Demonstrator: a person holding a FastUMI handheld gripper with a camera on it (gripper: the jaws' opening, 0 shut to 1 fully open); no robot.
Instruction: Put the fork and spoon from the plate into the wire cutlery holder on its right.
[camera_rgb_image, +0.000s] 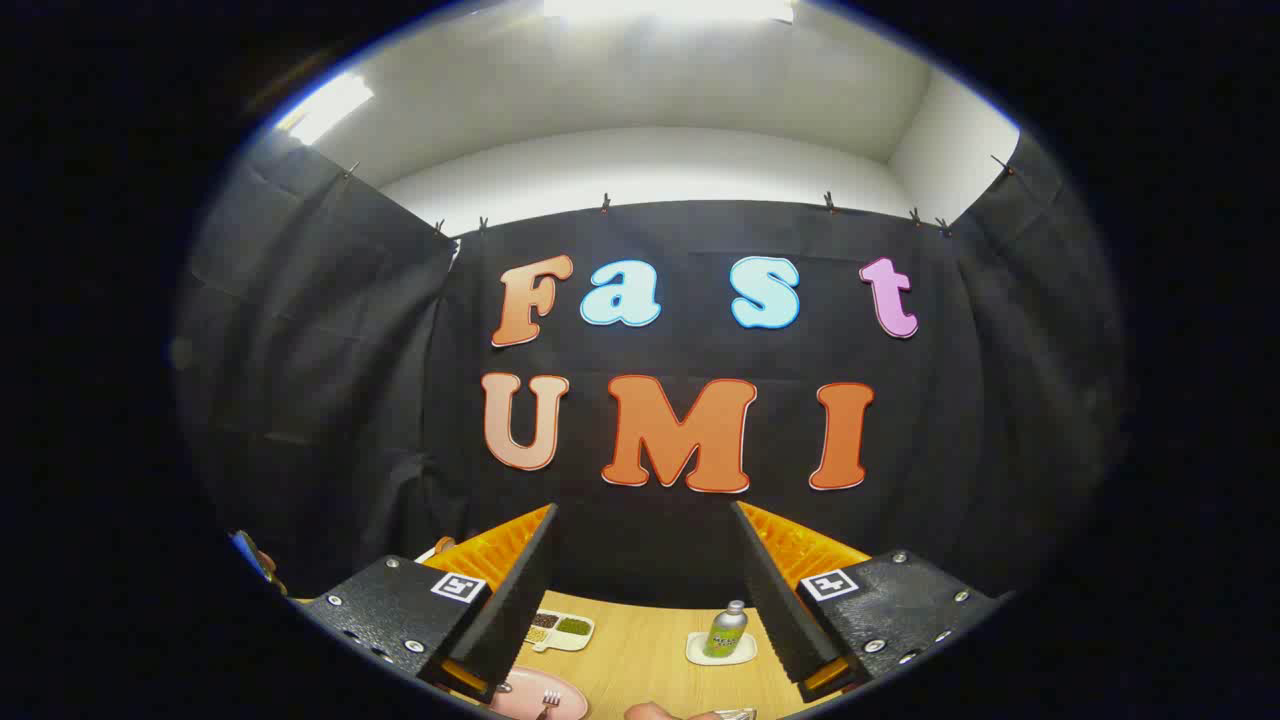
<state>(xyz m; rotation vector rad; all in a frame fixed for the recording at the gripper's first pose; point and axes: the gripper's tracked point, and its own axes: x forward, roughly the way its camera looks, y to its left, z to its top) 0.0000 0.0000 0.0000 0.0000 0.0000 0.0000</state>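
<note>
My gripper (643, 515) is held high above the wooden table, fingers wide apart and nothing between them. Far below, near the left finger, lies a pink plate (560, 688) with a fork (549, 703) on it, tines toward the booth wall. The spoon is hidden. A bit of silvery wire (737, 714) peeks out to the right of the plate; I cannot tell whether it is the cutlery holder.
A small divided white dish (561, 630) with brown and green contents sits beyond the plate. A small green bottle (726, 631) stands on a white coaster (721, 651) to its right. A fingertip of a person (650, 711) shows at the near table edge.
</note>
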